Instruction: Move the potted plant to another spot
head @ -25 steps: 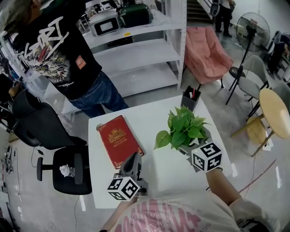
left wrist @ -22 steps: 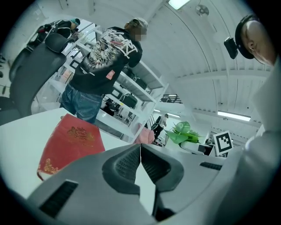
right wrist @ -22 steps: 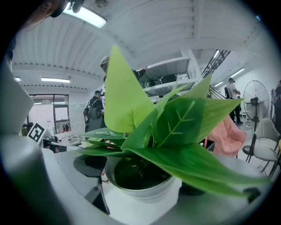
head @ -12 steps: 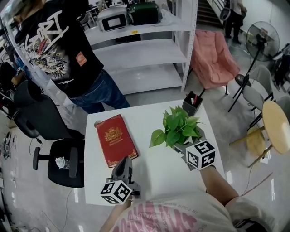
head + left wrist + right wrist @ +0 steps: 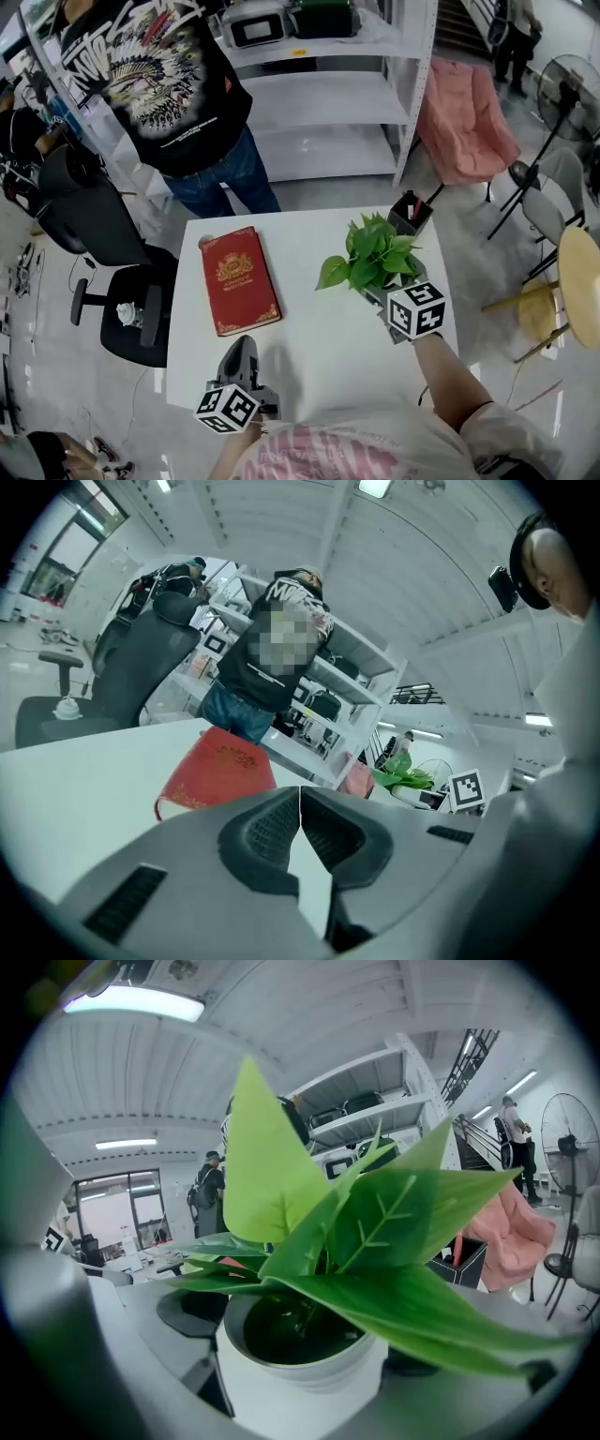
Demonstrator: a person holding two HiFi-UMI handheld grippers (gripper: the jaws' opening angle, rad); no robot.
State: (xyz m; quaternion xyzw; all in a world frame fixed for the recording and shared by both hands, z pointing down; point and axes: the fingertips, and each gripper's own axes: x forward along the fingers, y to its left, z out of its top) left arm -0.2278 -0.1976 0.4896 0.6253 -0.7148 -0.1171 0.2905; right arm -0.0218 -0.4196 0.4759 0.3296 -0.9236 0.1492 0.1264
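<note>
Left half of desk (image 5: 323,352), toward far edge: book (image 5: 239,279). Right side of desk: potted plant (image 5: 375,258), pot between jaws of right tool (image 5: 300,1349), which reaches in from near right edge. Far right corner, just behind plant: pen holder (image 5: 410,214). Near left part of desk, on near side of book and apart from it: left tool (image 5: 242,345). On floor left of desk: office chair (image 5: 127,314). Beyond far left corner: standing person (image 5: 173,94). Behind desk: shelf unit (image 5: 323,94); right of it, armchair (image 5: 464,117). Far right: round table (image 5: 583,281).
</note>
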